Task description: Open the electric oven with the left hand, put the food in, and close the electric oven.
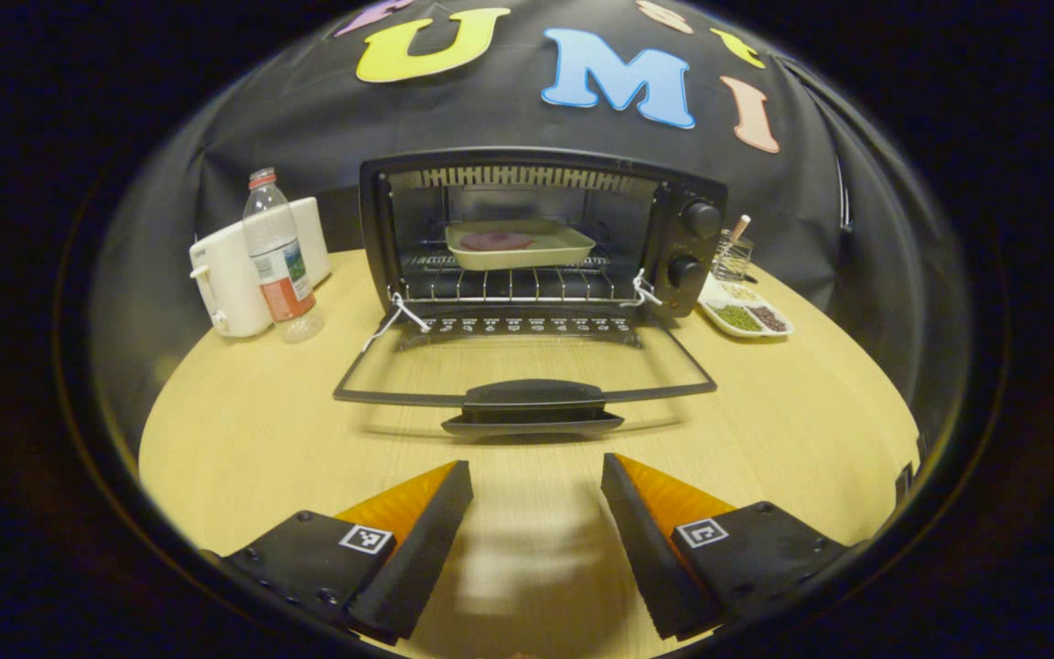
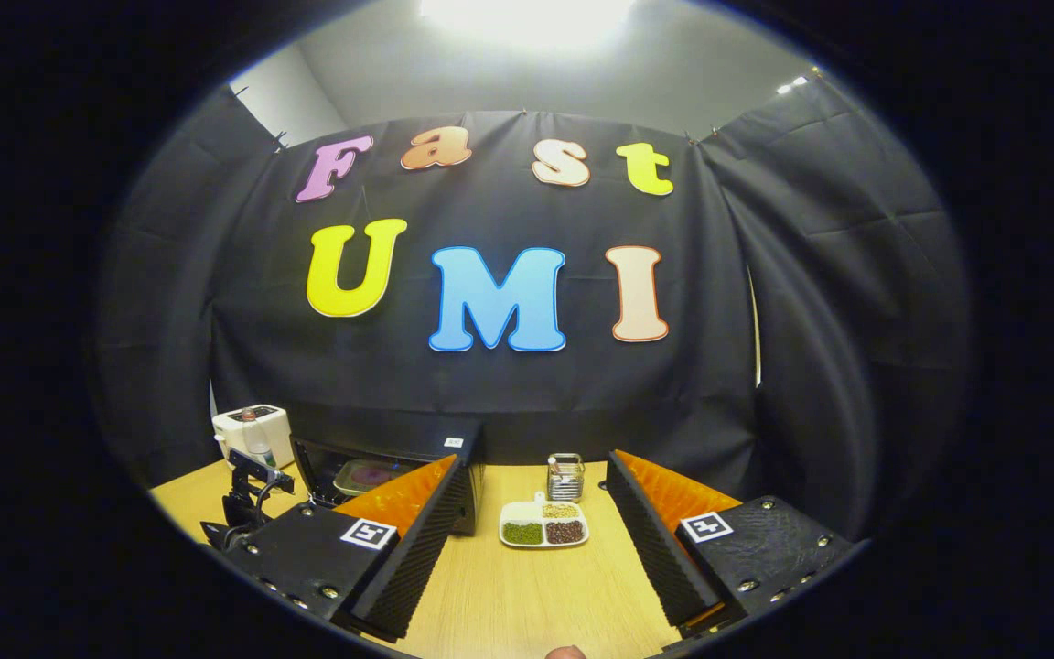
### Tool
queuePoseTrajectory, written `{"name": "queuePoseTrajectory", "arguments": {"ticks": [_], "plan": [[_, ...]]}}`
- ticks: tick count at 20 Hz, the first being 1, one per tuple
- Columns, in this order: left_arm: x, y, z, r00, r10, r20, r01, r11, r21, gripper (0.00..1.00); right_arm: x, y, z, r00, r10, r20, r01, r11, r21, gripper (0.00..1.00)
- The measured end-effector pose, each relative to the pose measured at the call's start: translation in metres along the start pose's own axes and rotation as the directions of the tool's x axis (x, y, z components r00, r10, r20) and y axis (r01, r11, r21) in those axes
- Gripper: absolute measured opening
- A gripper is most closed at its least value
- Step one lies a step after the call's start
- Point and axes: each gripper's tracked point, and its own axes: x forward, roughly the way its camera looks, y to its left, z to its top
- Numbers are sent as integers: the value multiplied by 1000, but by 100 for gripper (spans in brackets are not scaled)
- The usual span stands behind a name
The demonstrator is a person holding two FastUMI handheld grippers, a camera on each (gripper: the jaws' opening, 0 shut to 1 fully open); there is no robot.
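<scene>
One oven (image 1: 536, 243) at the back of the table (image 1: 243, 430), door (image 1: 527, 384) dropped flat and wide open. One tray (image 1: 520, 244) of food (image 1: 497, 241) resting on the rack inside. One bottle (image 1: 278, 256), one white appliance (image 1: 225, 279), one divided dish (image 1: 747, 316) off to the sides. Left gripper (image 1: 536, 513) spread apart, clamping nothing, just short of the door handle (image 1: 534, 395). Right gripper (image 2: 536, 526) also parted and empty, hanging over the table, oven off to its left.
</scene>
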Motion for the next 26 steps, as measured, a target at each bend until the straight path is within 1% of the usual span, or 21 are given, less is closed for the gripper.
{"name": "queuePoseTrajectory", "arguments": {"ticks": [2, 5, 6, 7, 8, 9, 11, 12, 13, 14, 15, 16, 17, 18, 19, 20, 21, 23, 25, 26], "plan": [[12, 4, -1, 1000, 17, -9, -17, 1000, -3, 97, 0, -5, 2, 1000, -22, -4, 22, 1000, -10, 97], [24, 11, 5, 999, 47, 4, -47, 998, 28, 96, 0, -13, 9, 998, -57, 13, 58, 996, -71, 97], [27, 13, 8, 998, 54, 12, -55, 998, 41, 100, -2, -13, 13, 998, -59, 24, 61, 994, -93, 97], [27, 13, 5, 998, 60, 2, -60, 997, 43, 100, -2, -10, 16, 998, -57, 33, 60, 992, -108, 96], [26, 12, 9, 998, 61, 28, -62, 997, 45, 97, -2, -8, 17, 998, -52, 40, 57, 991, -121, 96], [27, 13, 7, 997, 64, 35, -66, 997, 47, 100, -2, -6, 19, 998, -49, 48, 54, 990, -128, 96], [24, 13, 10, 996, 81, 45, -83, 995, 48, 100, 1, 2, 20, 998, -27, 55, 34, 991, -128, 95], [21, 13, 15, 995, 86, 57, -89, 994, 58, 97, 2, 5, 19, 998, -15, 54, 22, 992, -126, 95], [14, 11, 21, 993, 88, 85, -94, 993, 73, 100, 2, 9, 19, 999, -2, 53, 8, 992, -126, 95], [6, 11, 31, 989, 85, 121, -96, 992, 88, 96, 2, 12, 18, 999, 7, 52, 0, 992, -128, 95], [-3, 11, 41, 985, 79, 153, -93, 991, 92, 96, 2, 17, 15, 999, 13, 52, -7, 992, -126, 95], [-11, 11, 51, 982, 72, 177, -89, 992, 89, 100, 3, 20, 14, 998, 23, 52, -17, 993, -121, 95], [-19, 12, 57, 978, 67, 195, -84, 993, 81, 96, 2, 24, 13, 998, 36, 52, -30, 993, -115, 95], [-24, 12, 62, 975, 63, 214, -80, 994, 71, 100, 2, 27, 11, 998, 46, 50, -40, 993, -111, 95], [-24, 11, 69, 971, 62, 229, -78, 995, 62, 100, 2, 29, 9, 998, 53, 46, -47, 993, -110, 95], [-26, 9, 79, 966, 60, 250, -77, 995, 57, 96, 2, 27, 12, 997, 57, 42, -52, 993, -110, 95], [-28, 10, 90, 963, 60, 264, -76, 996, 53, 96, 3, 26, 12, 997, 58, 42, -53, 993, -107, 95], [-28, 9, 107, 955, 59, 290, -79, 995, 58, 100, 4, 26, 14, 998, 53, 45, -49, 994, -99, 95], [-29, 8, 123, 949, 58, 309, -79, 995, 58, 93, 6, 25, 13, 998, 48, 41, -44, 994, -100, 95], [-29, 8, 130, 946, 54, 319, -76, 995, 58, 96, 5, 27, 8, 998, 47, 38, -43, 994, -102, 95]]}}
